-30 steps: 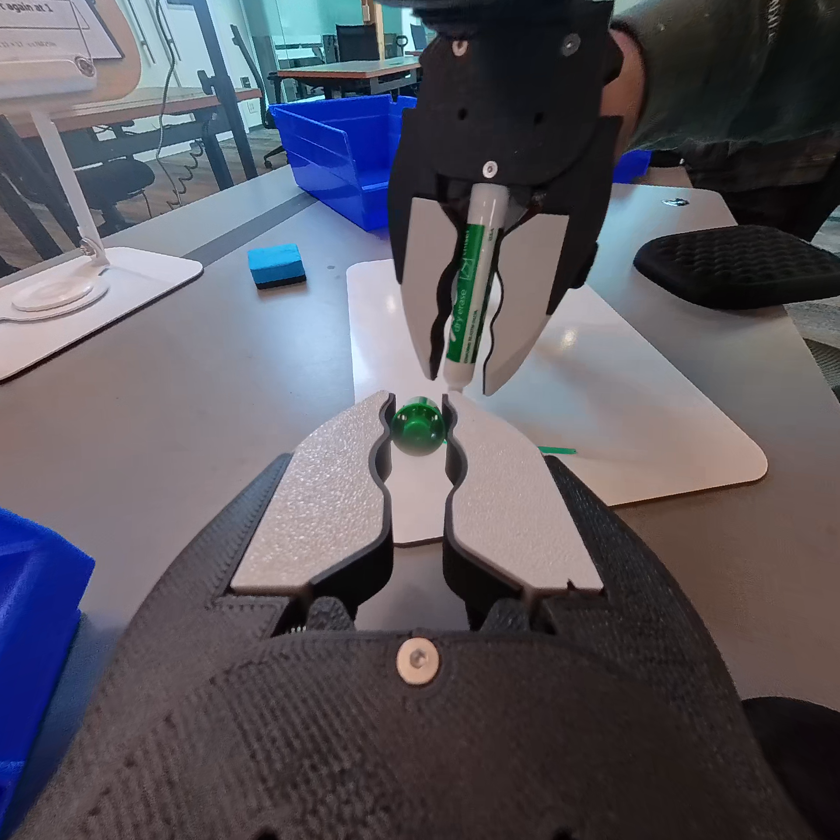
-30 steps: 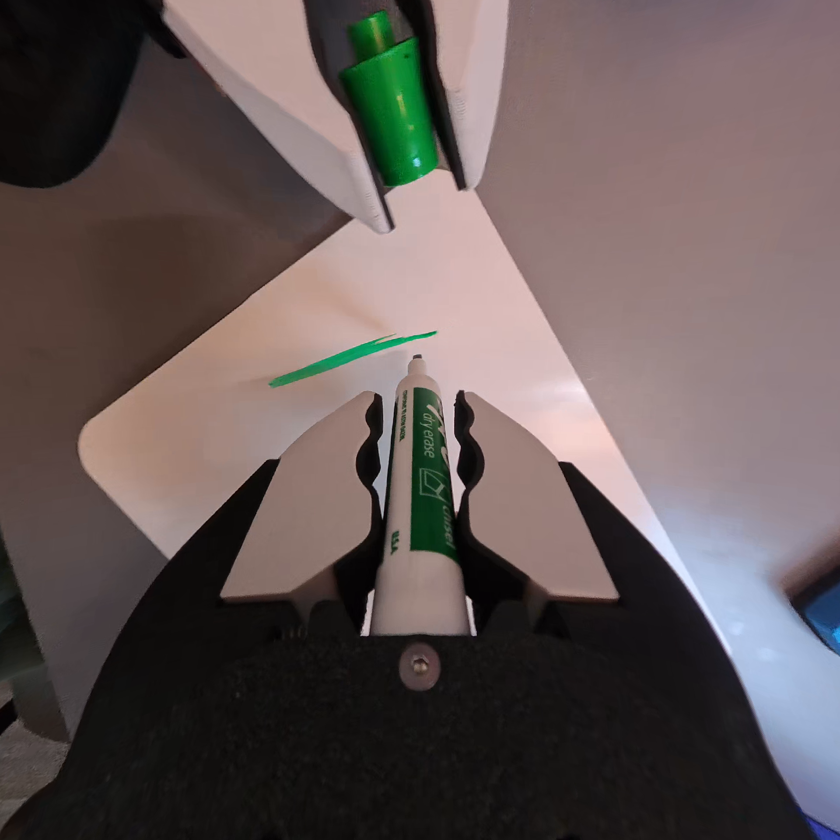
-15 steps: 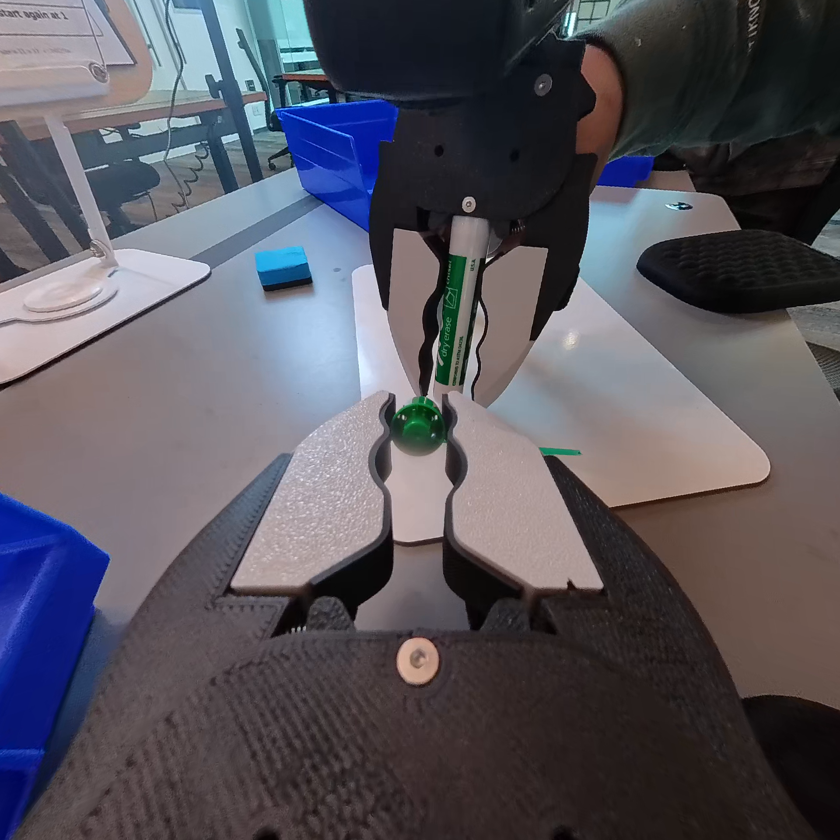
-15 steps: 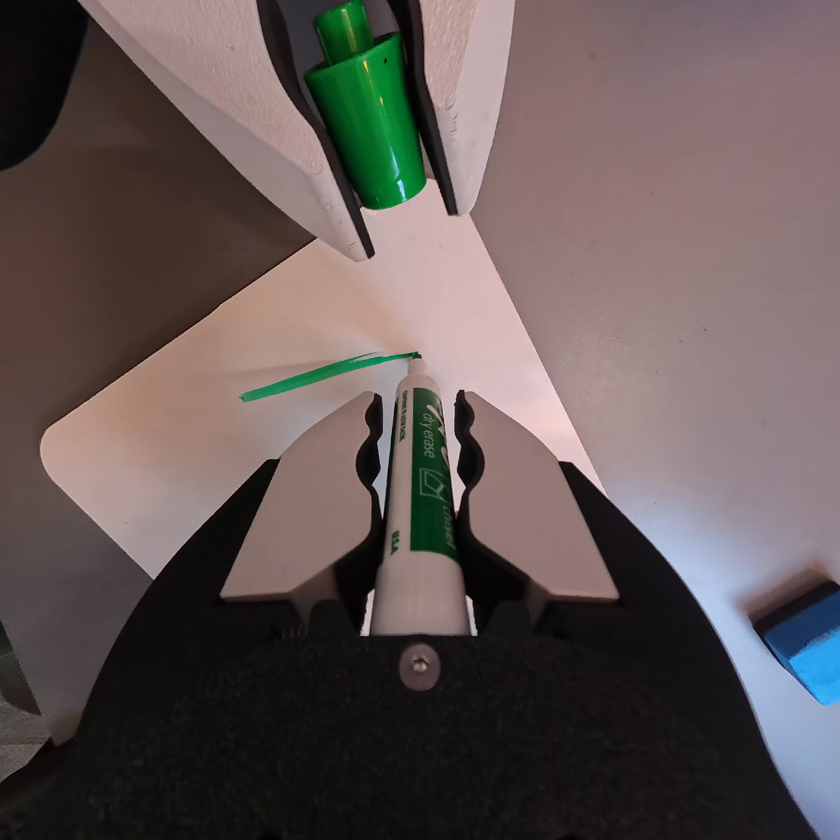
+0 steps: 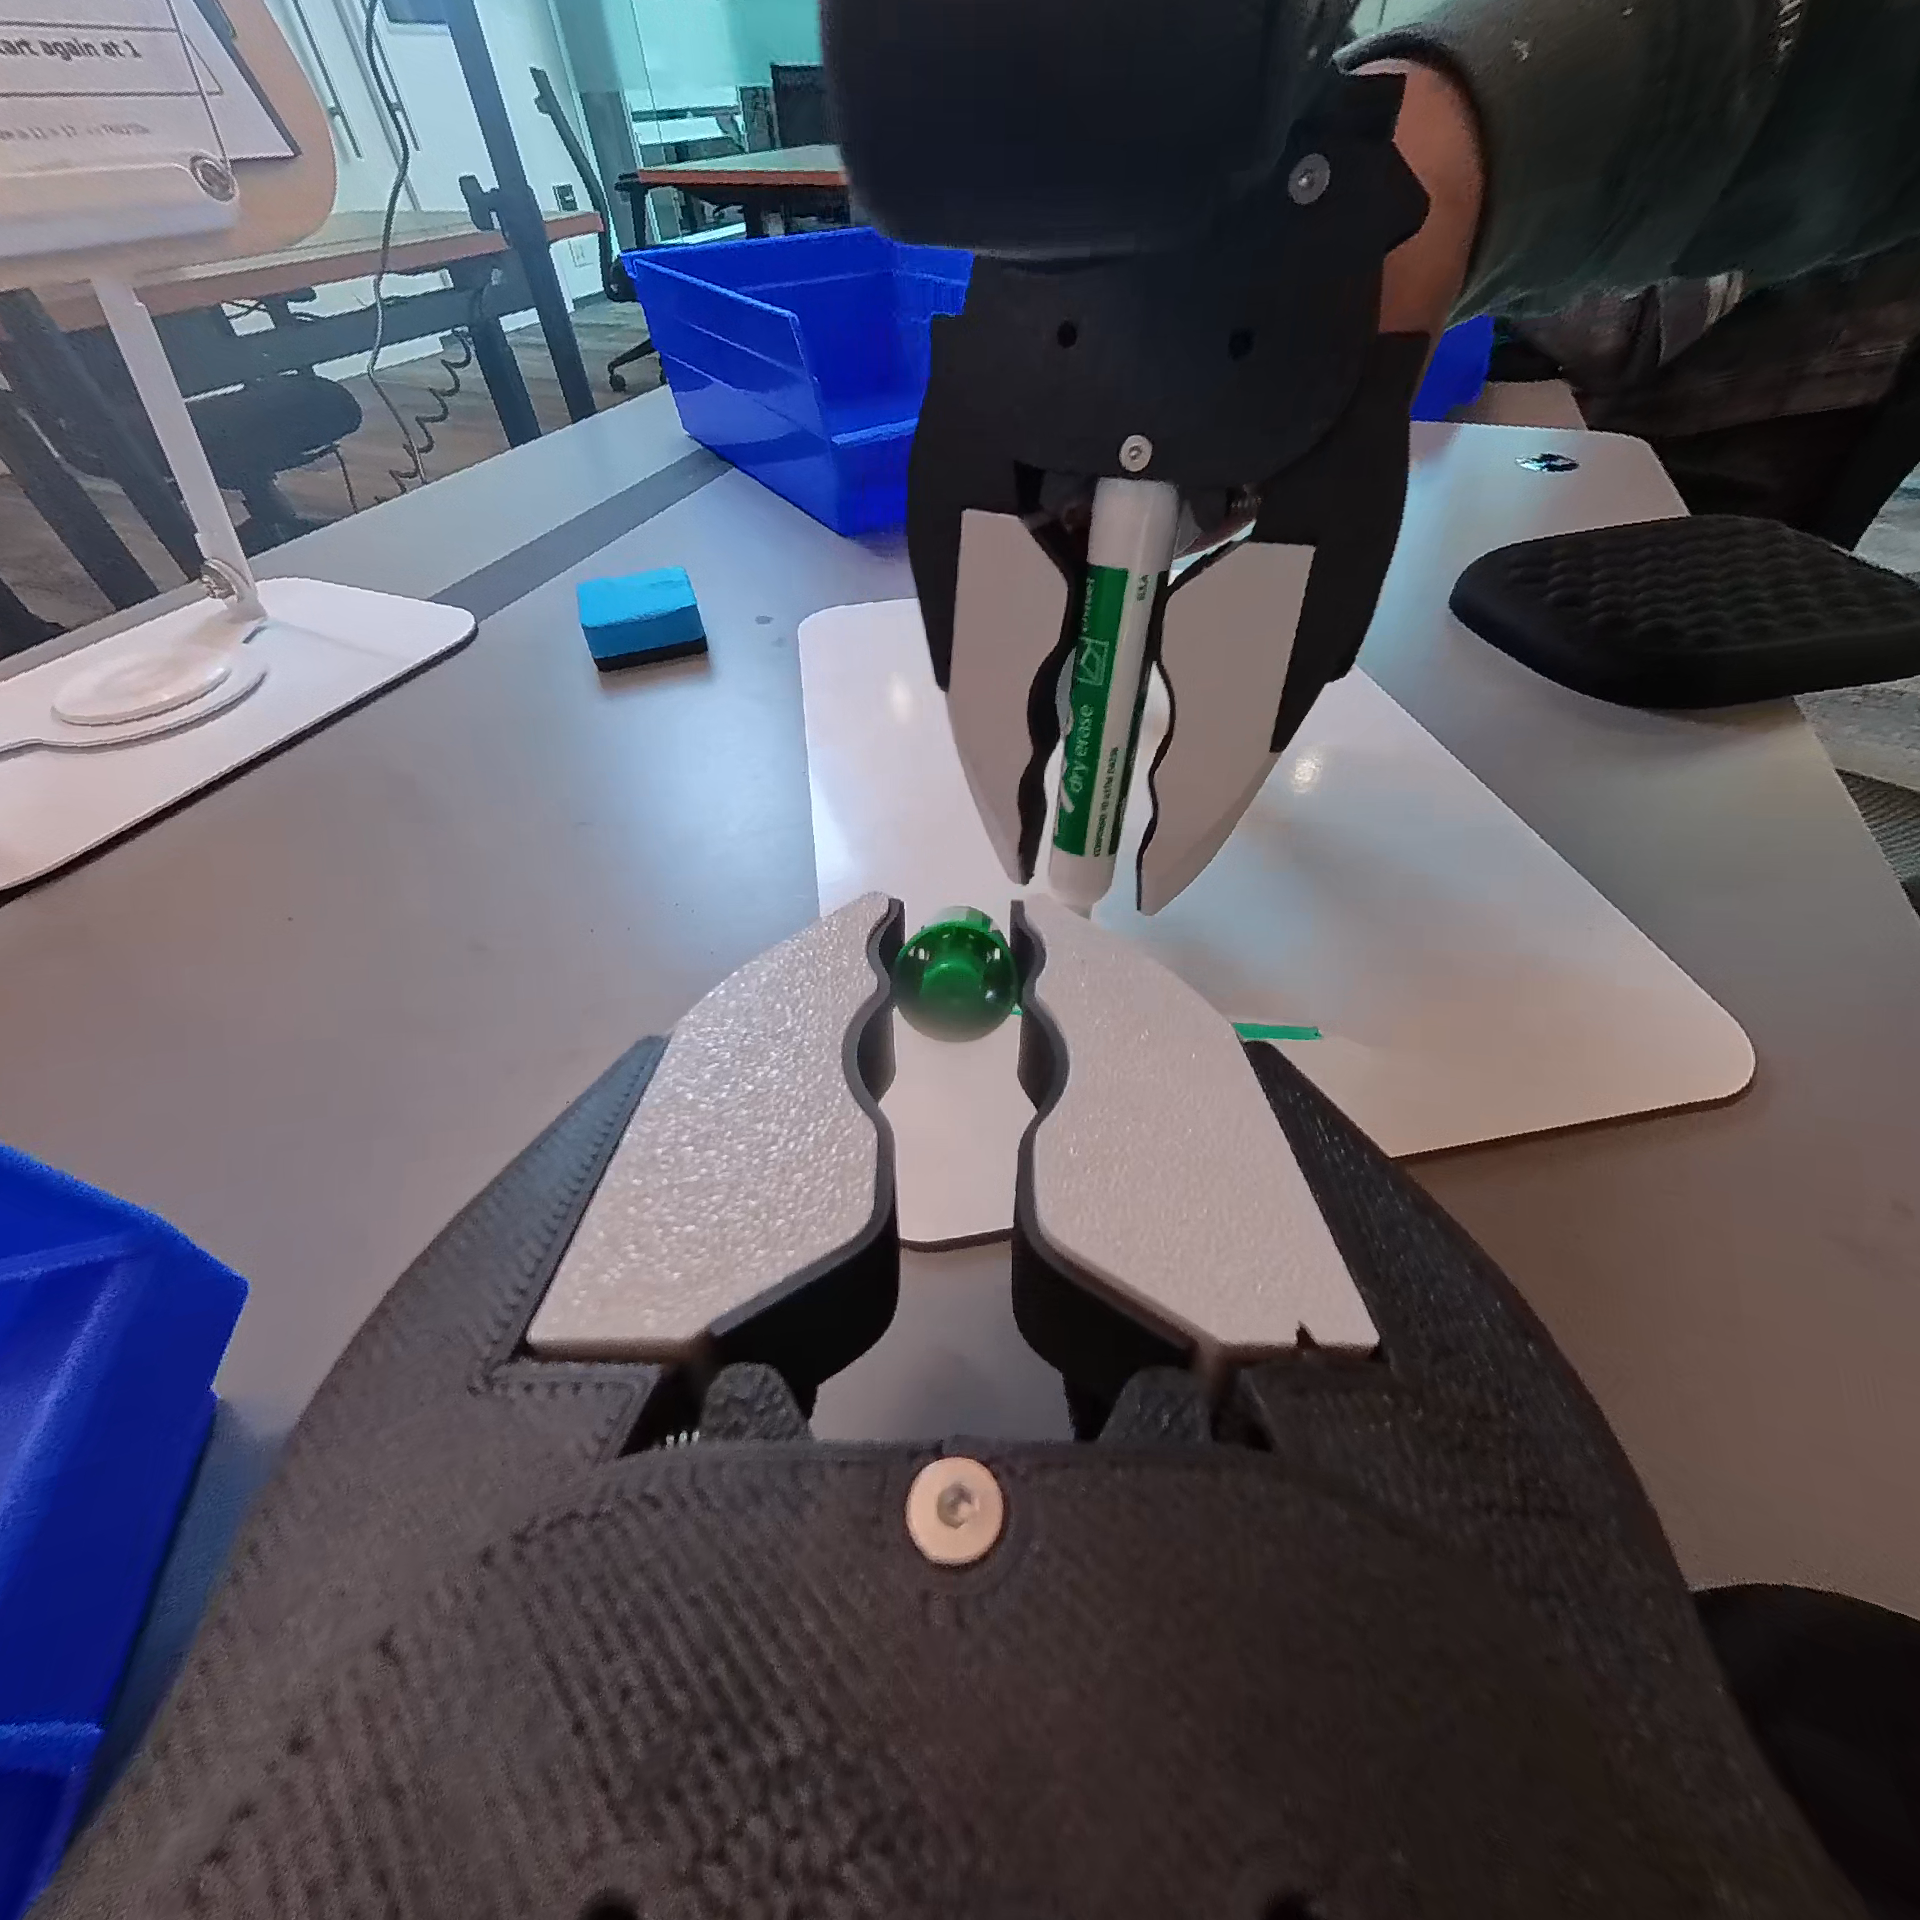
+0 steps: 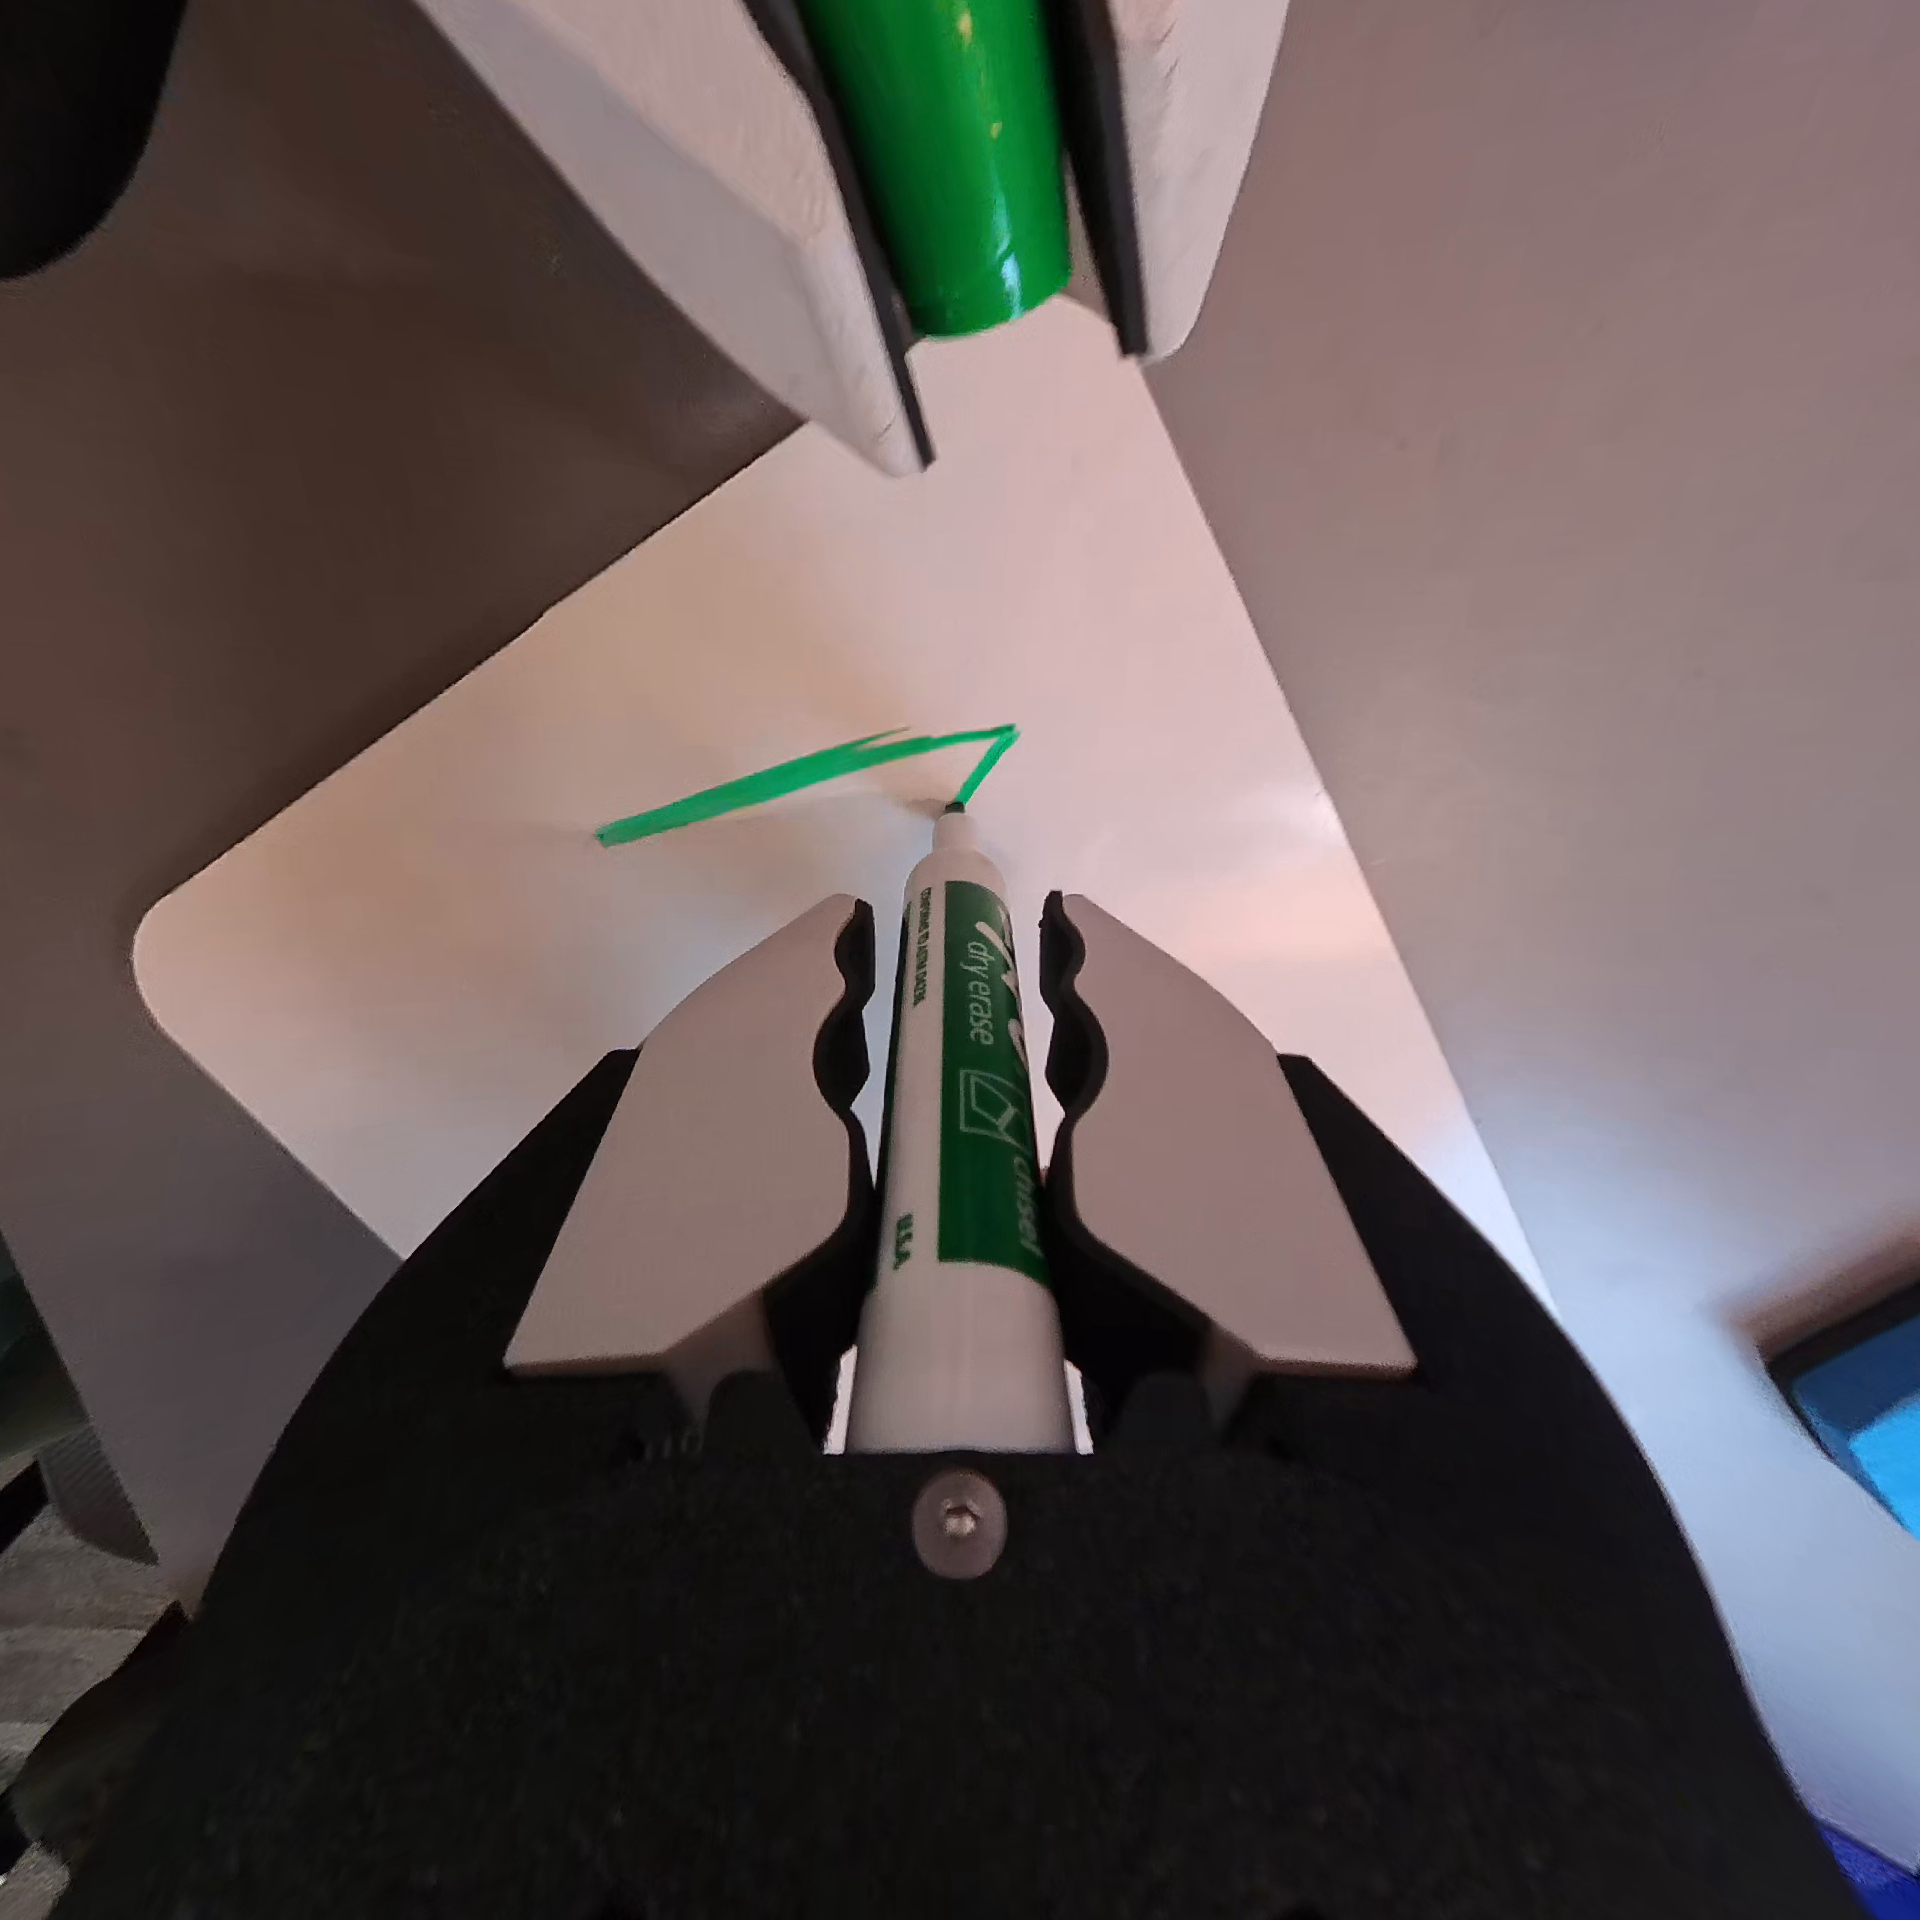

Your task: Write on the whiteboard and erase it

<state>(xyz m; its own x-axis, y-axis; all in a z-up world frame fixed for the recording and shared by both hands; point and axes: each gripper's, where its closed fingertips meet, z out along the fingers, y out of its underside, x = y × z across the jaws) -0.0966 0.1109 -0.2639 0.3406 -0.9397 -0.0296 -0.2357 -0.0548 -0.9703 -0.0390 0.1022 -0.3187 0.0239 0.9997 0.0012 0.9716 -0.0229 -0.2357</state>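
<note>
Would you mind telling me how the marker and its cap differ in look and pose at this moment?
The marker is long and white with a green band; the cap is short and solid green.
The marker points down with its tip on the whiteboard at the end of a green line; the cap is held above the board, touching nothing else.
The marker sits in the right tool, the cap in the left tool.
Both are clamped.

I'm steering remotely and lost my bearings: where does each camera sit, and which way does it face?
Left wrist view: on the left gripper, looking across the grey table; its grey fingers pinch the green marker cap, a sleeved arm behind.
Right wrist view: on the right gripper, facing down at the white whiteboard; its fingers clamp the green-and-white marker.
Shared: both grippers, marker, cap, whiteboard, green stroke, blue eraser.
</note>
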